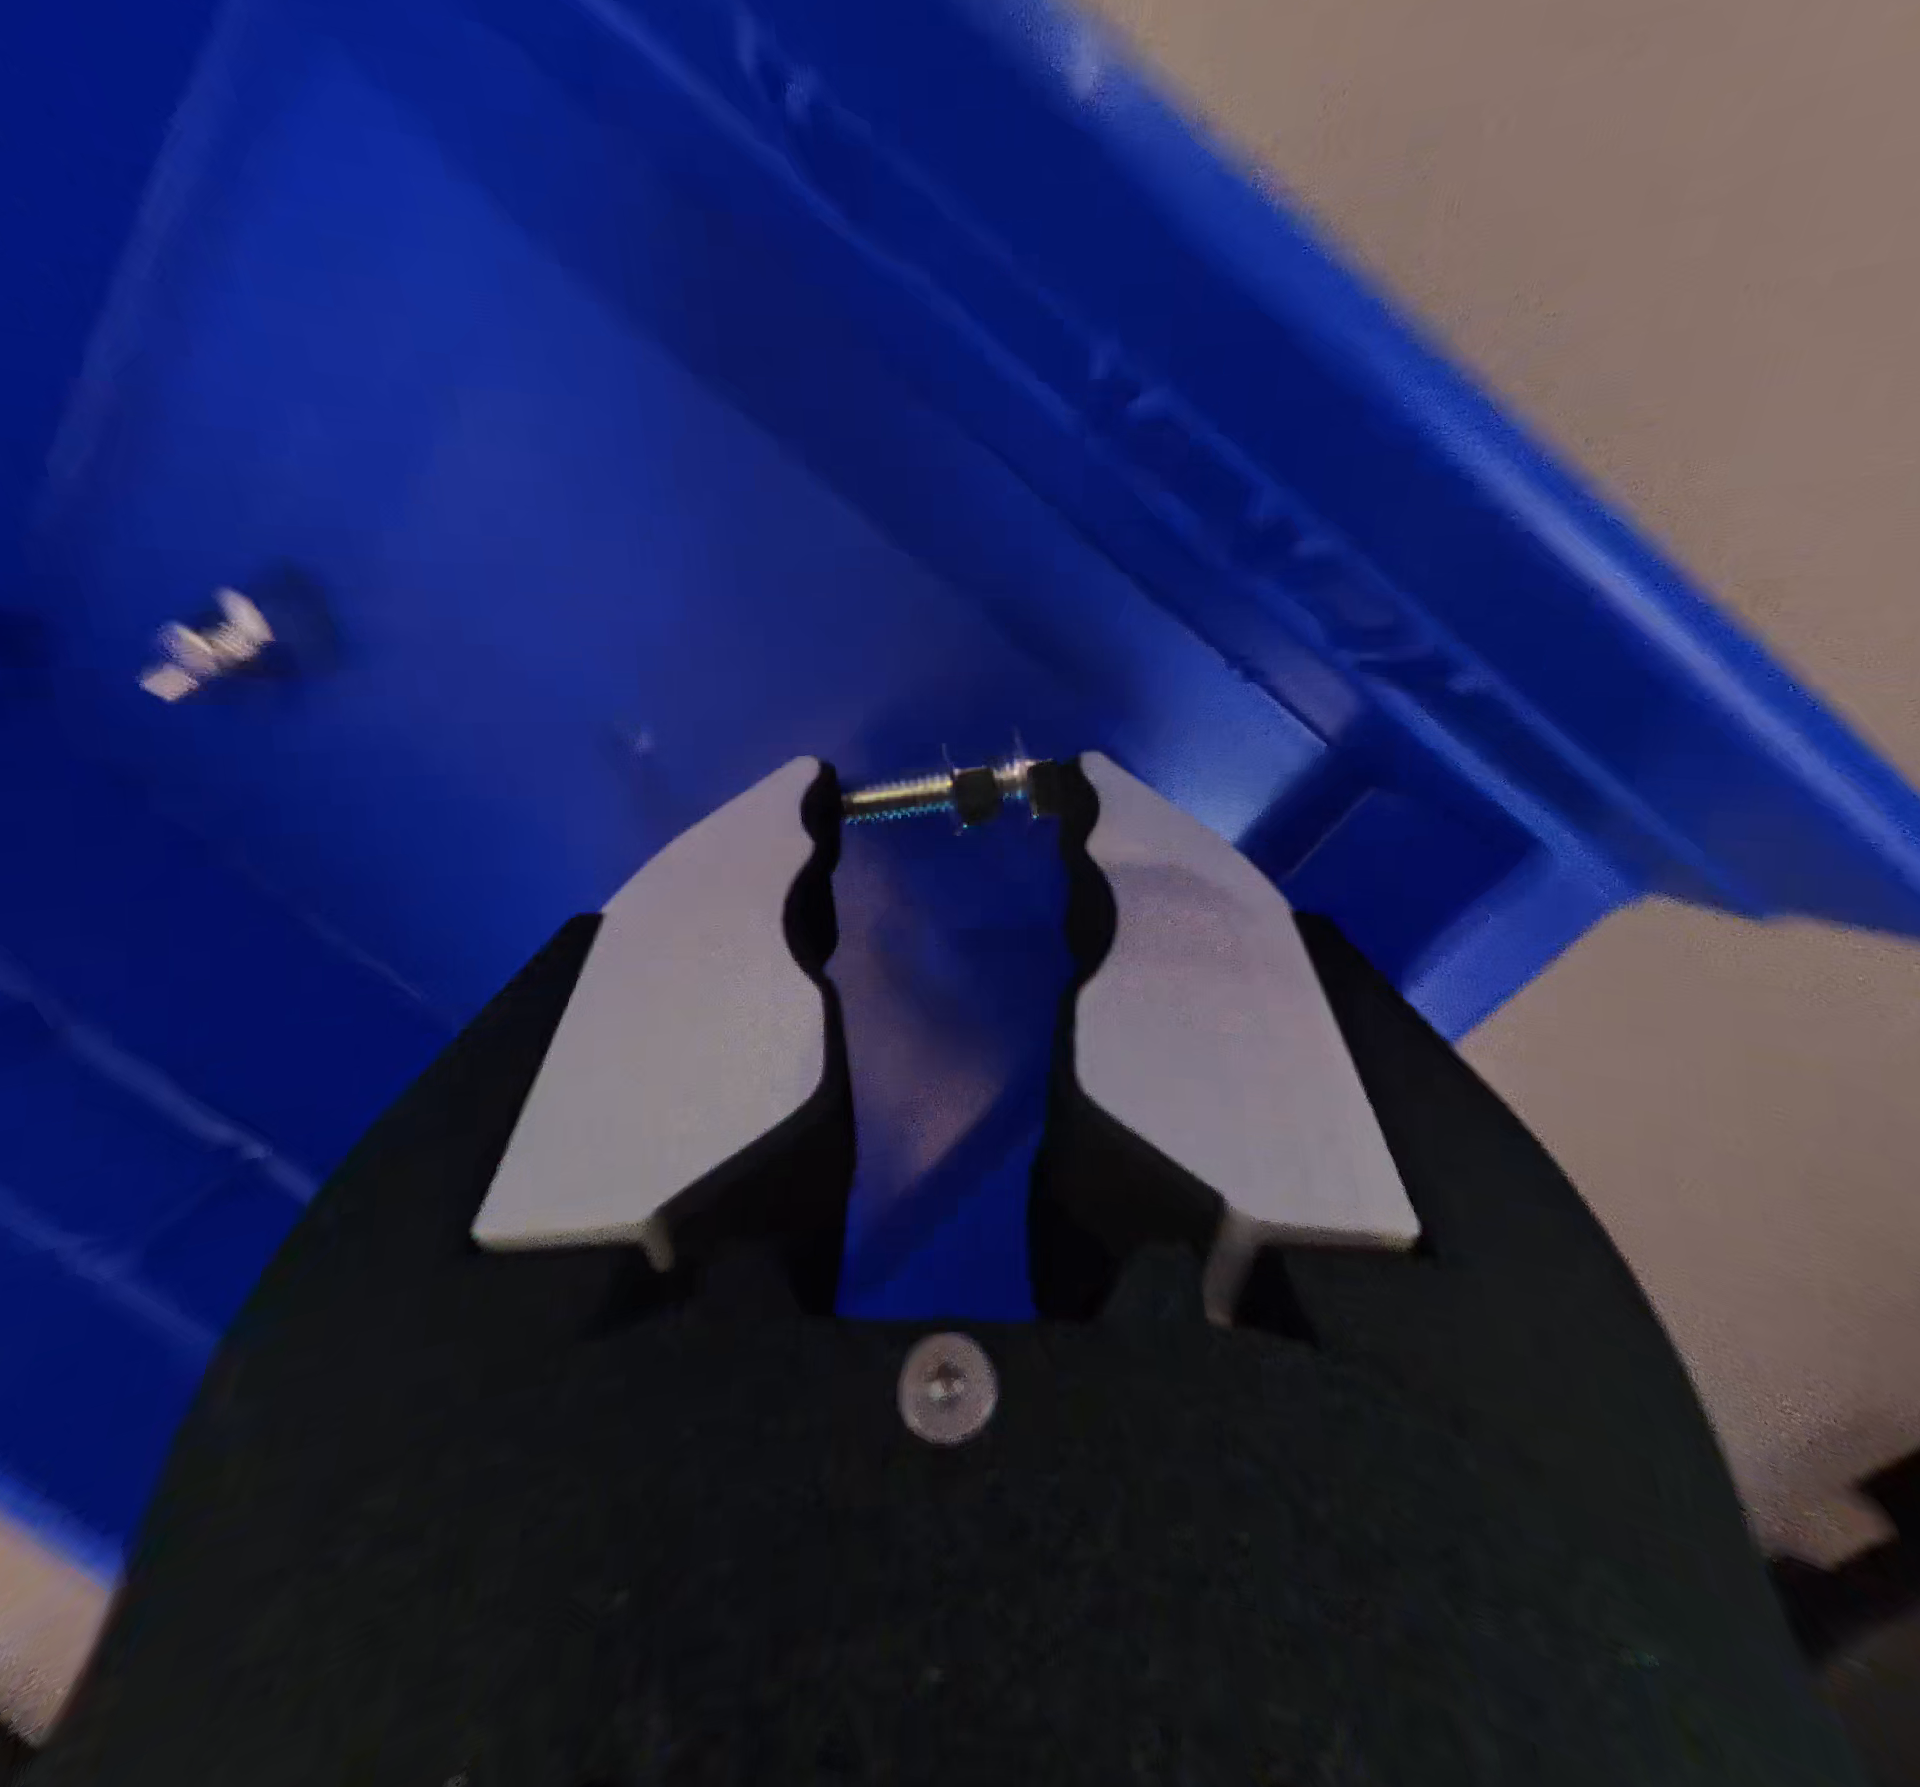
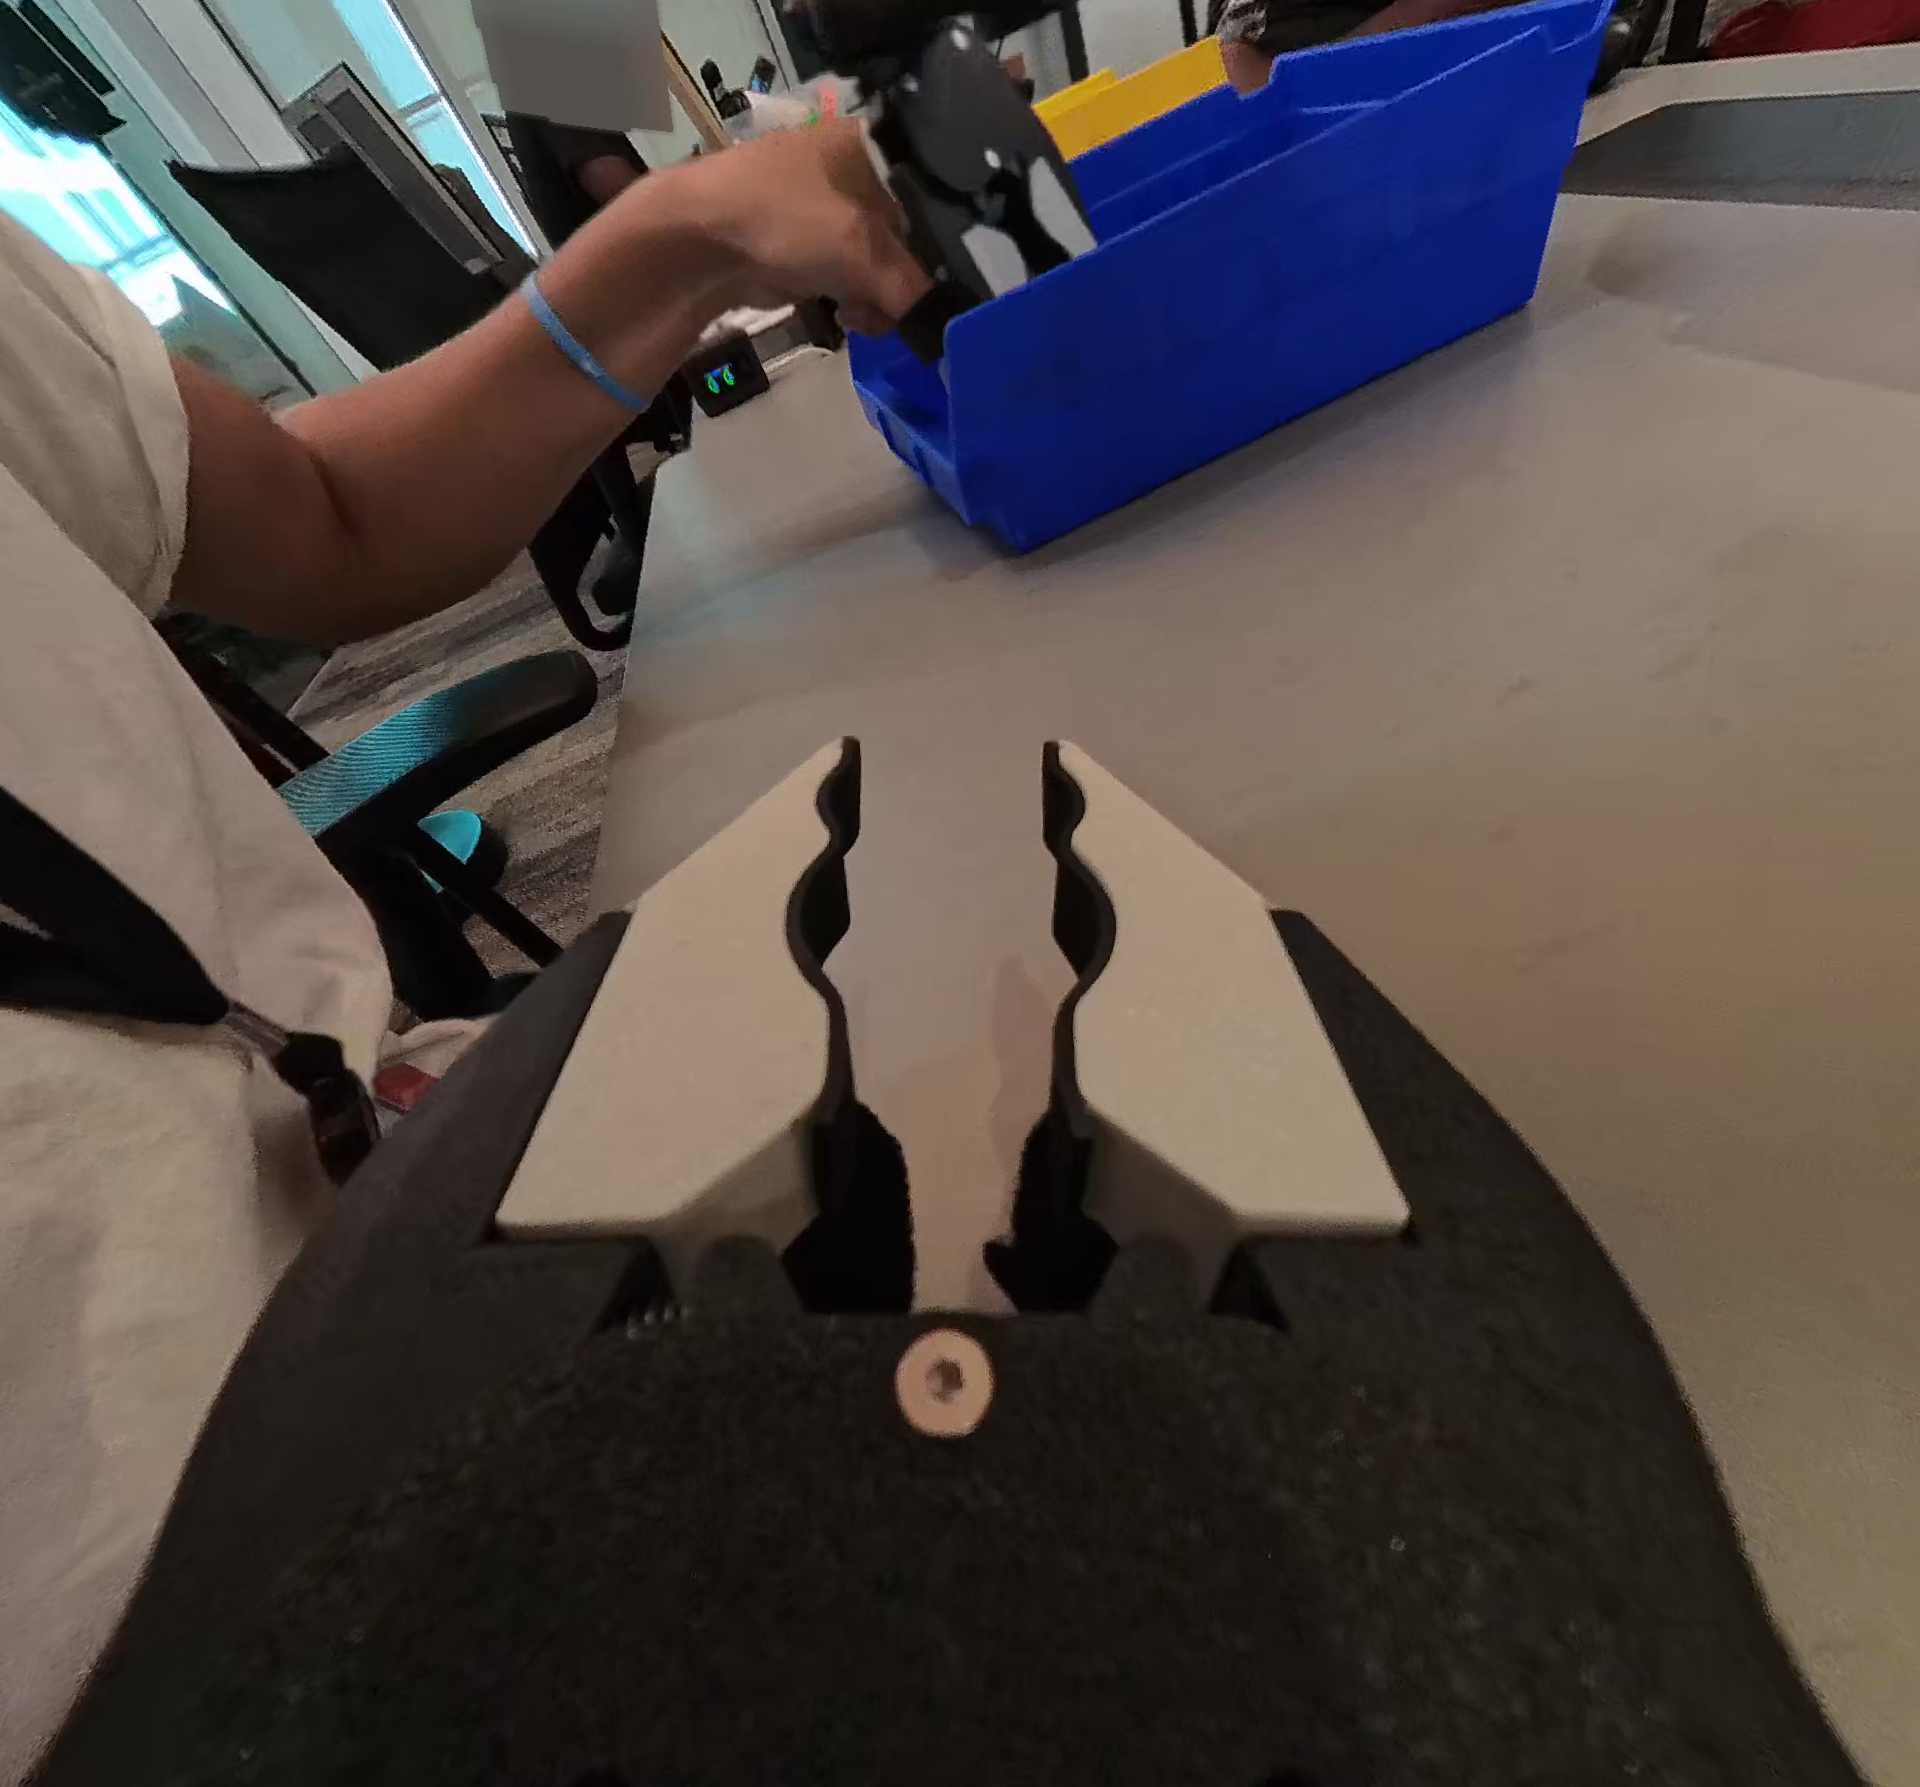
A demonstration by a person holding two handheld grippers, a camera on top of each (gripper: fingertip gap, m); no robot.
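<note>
In the left wrist view, the left gripper (image 1: pixel 951 792) is seen over the inside of a blue bin (image 1: pixel 520 387). A small metal bolt (image 1: pixel 935 795), with a nut and washers threaded on it, is clamped endwise between the two fingertips: the threaded end is pressed against the left pad, the head against the right pad. Whether the bolt is clear of the bin floor cannot be told. A second, blurred piece of metal hardware (image 1: pixel 208 657) is seen lying on the bin floor, well apart to the left. The bin's ribbed wall is seen to the right, with the beige table (image 1: pixel 1610 179) beyond it.

In the right wrist view, the right gripper (image 2: pixel 951 761) is seen low over the near part of the grey table (image 2: pixel 1351 698), its jaws parted and nothing between them. The blue bin (image 2: pixel 1247 335) is seen at the far side, with the left gripper (image 2: pixel 1029 251) reaching into its left end, held by a hand (image 2: pixel 769 220). A yellow bin (image 2: pixel 1143 90) is seen just behind the blue one.
</note>
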